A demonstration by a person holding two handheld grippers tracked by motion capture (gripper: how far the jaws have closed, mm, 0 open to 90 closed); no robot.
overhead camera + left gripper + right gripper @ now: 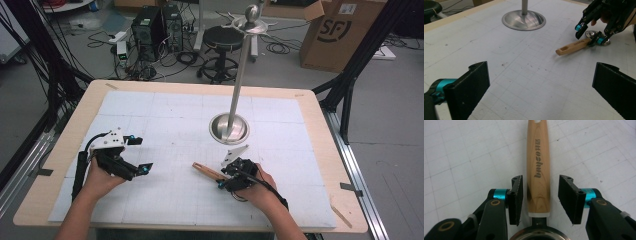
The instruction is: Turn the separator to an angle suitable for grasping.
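Observation:
A spoon with a wooden handle (538, 165) and a metal bowl (539, 235) lies flat on the white gridded mat (165, 115), front right of centre. My right gripper (540, 195) straddles the handle (206, 171) near the bowl end, and a gap shows on each side between the pads and the wood. In the left gripper view the same right gripper (589, 36) hangs over the handle (573, 46). My left gripper (140, 155) stands open at the front left with nothing between its fingers (471, 85).
A metal stand with a round base (229, 127) and a tall pole rises behind the spoon; its base (524, 20) shows in the left gripper view. Beyond the wooden table edge (200, 86) are a stool (222, 40), computer towers (155, 27) and a cardboard box (340, 30).

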